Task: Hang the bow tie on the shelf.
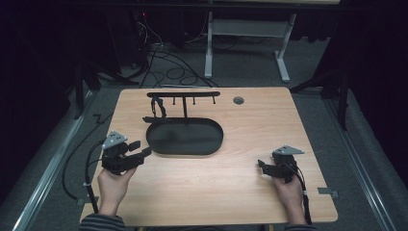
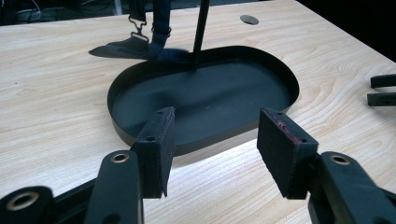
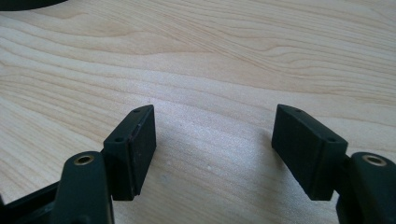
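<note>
The black oval tray [image 1: 185,137], thin metal with a low rim, sits toward the tabletop's [image 1: 231,187] far edge, left of centre. A slim post rises from it to a pegged crossbar [image 1: 183,95], where a dark strap [image 1: 157,107] hangs. Aimed at the tray's near rim, the left gripper [image 1: 138,149] holds its padded jaws wide and empty. The right gripper [image 1: 261,166] waits near the right edge, wide, over pale woodgrain.
</note>
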Motion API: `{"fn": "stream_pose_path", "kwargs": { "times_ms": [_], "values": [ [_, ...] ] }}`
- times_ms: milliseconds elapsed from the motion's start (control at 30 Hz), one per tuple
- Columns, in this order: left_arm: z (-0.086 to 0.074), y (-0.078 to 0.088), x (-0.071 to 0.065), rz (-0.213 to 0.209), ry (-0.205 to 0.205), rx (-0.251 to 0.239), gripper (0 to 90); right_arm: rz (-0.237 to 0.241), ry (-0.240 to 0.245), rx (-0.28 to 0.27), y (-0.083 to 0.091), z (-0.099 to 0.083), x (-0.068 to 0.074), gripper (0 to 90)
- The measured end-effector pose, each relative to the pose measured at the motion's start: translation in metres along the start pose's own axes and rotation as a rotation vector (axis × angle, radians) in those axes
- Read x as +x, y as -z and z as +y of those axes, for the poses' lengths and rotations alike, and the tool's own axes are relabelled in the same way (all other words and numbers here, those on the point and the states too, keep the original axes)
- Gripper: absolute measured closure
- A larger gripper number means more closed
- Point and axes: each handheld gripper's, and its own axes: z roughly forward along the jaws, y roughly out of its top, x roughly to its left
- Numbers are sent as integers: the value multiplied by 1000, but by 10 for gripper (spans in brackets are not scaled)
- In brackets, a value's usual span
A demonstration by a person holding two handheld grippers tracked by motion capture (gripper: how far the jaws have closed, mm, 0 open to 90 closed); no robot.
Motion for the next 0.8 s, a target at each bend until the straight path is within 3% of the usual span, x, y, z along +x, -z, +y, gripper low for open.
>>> {"fn": "stream_pose_path", "kwargs": {
  "times_ms": [800],
  "values": [
    [-22,-21,-3,-13,22,49,469,0,0,0,0,0,0,321]
  ]
}}
